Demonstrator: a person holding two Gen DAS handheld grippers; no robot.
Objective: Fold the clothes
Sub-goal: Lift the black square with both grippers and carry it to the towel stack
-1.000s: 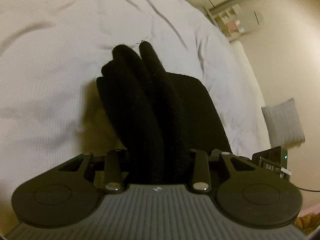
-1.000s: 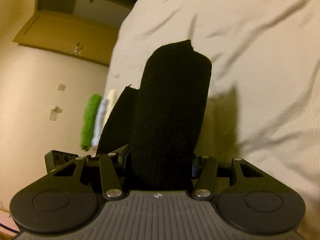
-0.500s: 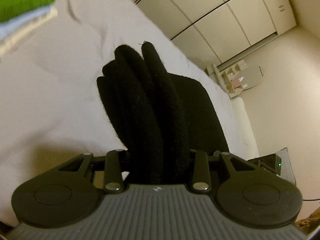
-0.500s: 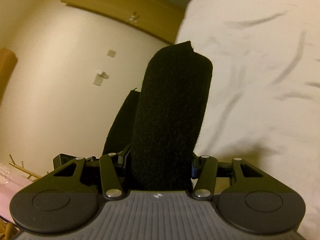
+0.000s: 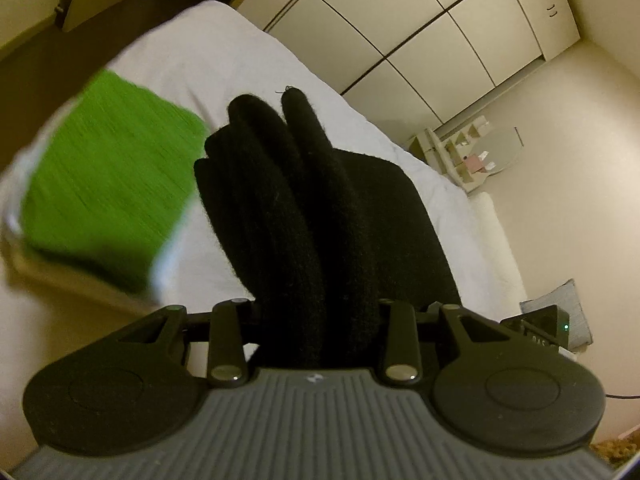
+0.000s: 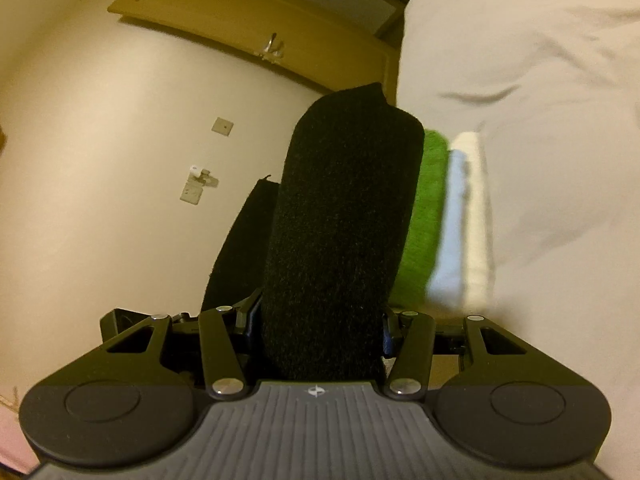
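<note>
A folded black knit garment (image 5: 320, 216) fills the jaws of my left gripper (image 5: 316, 312), which is shut on its thick folds and holds it above the white bed (image 5: 224, 52). The same black garment (image 6: 340, 220) is clamped in my right gripper (image 6: 320, 320), also shut on it; the fingers are hidden by the cloth. A stack of folded clothes with a green one on top (image 5: 104, 188) lies on the bed to the left of the held garment. In the right wrist view the stack (image 6: 424, 216) sits just right of the garment, green above pale layers.
White wardrobe doors (image 5: 420, 32) stand beyond the bed. A small shelf unit (image 5: 464, 156) and a grey cushion (image 5: 560, 312) sit on the floor at right. A wooden door (image 6: 248, 16) and wall sockets (image 6: 196, 188) show in the right wrist view.
Both grippers have carried the black garment up and across the bed toward the folded stack. The green stack has come into view close beside it. The grips are unchanged.
</note>
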